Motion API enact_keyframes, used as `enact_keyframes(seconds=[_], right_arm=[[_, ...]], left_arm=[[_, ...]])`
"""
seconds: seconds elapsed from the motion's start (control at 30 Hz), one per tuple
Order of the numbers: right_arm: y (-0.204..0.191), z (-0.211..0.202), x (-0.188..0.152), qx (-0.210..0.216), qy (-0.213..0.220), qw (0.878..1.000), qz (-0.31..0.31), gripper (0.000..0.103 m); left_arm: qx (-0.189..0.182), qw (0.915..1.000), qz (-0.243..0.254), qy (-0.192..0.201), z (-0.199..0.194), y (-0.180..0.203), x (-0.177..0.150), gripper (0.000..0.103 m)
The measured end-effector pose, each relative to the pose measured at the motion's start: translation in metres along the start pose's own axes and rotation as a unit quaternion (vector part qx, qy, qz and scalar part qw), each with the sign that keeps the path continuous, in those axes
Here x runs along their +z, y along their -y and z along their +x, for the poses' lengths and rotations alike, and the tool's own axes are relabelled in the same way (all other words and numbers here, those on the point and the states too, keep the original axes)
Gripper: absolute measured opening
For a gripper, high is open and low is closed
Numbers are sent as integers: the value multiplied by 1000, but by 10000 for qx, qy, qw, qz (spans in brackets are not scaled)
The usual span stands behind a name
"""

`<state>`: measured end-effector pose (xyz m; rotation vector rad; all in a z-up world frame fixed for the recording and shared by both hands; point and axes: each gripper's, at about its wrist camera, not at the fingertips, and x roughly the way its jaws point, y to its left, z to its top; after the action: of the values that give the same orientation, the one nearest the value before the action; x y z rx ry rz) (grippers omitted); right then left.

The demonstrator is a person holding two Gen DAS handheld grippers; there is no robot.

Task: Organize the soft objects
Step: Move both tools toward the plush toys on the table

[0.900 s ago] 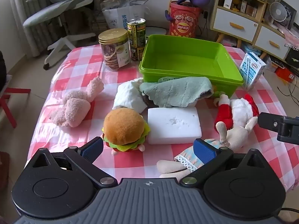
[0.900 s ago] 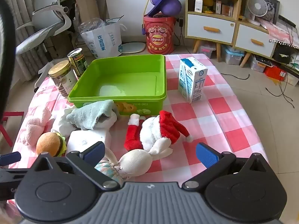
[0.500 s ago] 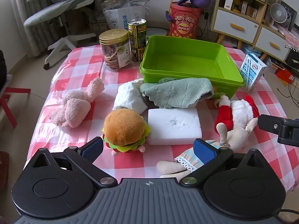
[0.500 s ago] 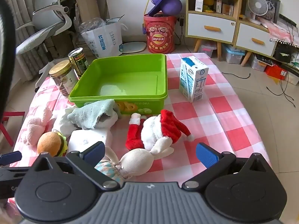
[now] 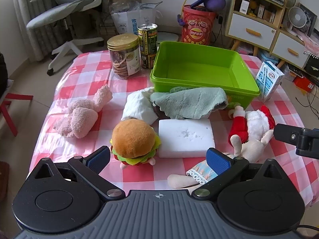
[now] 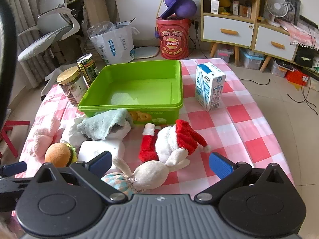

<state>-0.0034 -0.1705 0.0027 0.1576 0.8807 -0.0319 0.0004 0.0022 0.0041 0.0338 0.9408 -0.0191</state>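
Both grippers, left (image 5: 158, 160) and right (image 6: 159, 163), are hovering spread wide and gripping nothing, barely shifted since a moment ago; the burger plush (image 5: 134, 140), rabbit doll (image 6: 151, 172) and Santa plush (image 6: 169, 142) are still lying before the green bin (image 6: 180, 83).

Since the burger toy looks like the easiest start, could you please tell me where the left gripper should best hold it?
Probably across the bun, coming from above with the left gripper, one finger on each side. The burger sits upright and round, with free cloth on its left and a narrow gap to the white block.
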Motion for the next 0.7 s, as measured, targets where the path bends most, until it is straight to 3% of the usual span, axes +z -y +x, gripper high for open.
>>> enact_keyframes(seconds=[0.7], right_arm=[[1, 3, 0, 48, -19, 9999, 102, 92]], left_arm=[[45, 10000, -1, 43, -1, -3, -1, 98]])
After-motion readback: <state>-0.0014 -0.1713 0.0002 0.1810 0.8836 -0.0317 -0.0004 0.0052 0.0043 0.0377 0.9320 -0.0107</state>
